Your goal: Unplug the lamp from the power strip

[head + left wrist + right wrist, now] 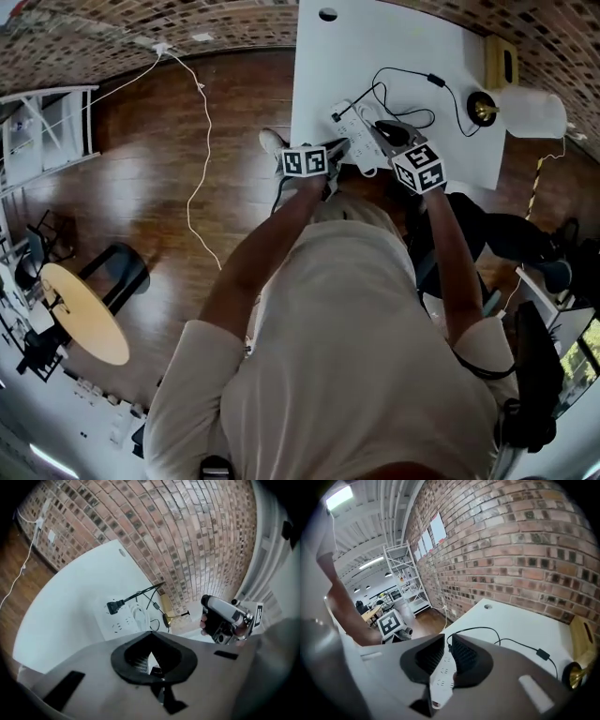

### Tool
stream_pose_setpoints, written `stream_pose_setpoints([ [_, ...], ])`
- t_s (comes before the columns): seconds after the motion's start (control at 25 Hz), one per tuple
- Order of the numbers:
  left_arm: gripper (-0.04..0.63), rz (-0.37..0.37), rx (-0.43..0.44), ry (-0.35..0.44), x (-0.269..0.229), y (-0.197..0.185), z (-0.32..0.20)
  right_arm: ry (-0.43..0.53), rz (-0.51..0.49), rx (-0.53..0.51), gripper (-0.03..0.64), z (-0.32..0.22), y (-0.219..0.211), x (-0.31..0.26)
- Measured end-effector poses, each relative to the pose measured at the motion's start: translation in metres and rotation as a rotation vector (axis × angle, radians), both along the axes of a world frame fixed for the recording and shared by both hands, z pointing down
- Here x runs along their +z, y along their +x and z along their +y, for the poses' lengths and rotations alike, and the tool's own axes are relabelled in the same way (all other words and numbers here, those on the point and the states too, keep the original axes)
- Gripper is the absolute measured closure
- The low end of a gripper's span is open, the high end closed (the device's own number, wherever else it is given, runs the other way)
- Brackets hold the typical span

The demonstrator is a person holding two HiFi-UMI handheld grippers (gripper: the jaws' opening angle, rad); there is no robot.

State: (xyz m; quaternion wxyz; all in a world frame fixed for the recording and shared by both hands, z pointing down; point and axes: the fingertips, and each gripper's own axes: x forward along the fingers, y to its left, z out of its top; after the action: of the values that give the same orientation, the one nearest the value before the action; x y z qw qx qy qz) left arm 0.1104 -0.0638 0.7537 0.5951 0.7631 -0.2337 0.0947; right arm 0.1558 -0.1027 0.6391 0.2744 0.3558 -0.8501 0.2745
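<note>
Left tongs (150,633) are hovering with jaws together. Right tongs (447,637) are standing slightly apart, empty, framing the white plastic power strip (442,679) just beyond, which is carrying a black plug (115,605).

White power strip (349,122), lamp (525,112) plugged in

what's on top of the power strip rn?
One black plug seated in the power strip, cable running toward the lamp base. Strip's near end is covered by the left gripper; sockets there can't be seen.
</note>
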Motion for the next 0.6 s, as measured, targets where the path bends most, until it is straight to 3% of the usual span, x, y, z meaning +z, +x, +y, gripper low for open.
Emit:
stream_pose_setpoints([
  [0.28, 0.594, 0.072, -0.126, -0.102, 0.036, 0.015, -0.011, -0.144, 0.072, -0.111, 0.547, -0.023, -0.039, 0.066],
  [0.6, 0.594, 0.085, -0.166, -0.114, 0.048, 0.017, -0.022, -0.24, 0.102, -0.172, 0.518, -0.033, -0.065, 0.102],
])
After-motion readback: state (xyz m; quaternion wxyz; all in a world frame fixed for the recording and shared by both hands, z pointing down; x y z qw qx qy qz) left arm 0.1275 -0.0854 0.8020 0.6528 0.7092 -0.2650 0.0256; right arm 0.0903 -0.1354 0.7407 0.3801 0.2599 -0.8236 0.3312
